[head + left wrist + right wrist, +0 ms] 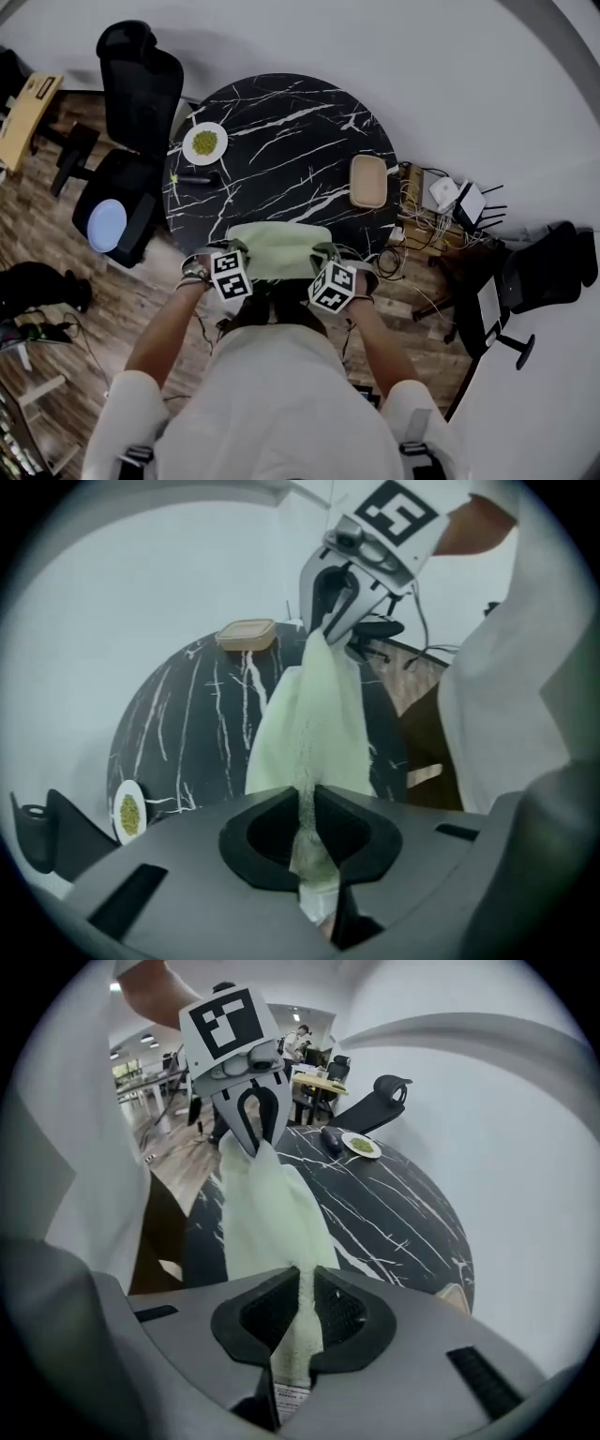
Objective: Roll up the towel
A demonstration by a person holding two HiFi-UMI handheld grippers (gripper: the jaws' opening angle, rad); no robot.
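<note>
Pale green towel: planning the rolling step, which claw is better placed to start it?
Neither leads: left claw and right claw are each shut on a near corner of the pale green towel, stretched between them at the black marble table's near edge. Probably roll with both.

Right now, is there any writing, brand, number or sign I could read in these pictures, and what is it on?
No word or number can be read anywhere.
Marker cubes: black-and-white square patterns, not letters.
White tag at the gripped corner of the towel: it carries print, but too small and blurred to read.
</note>
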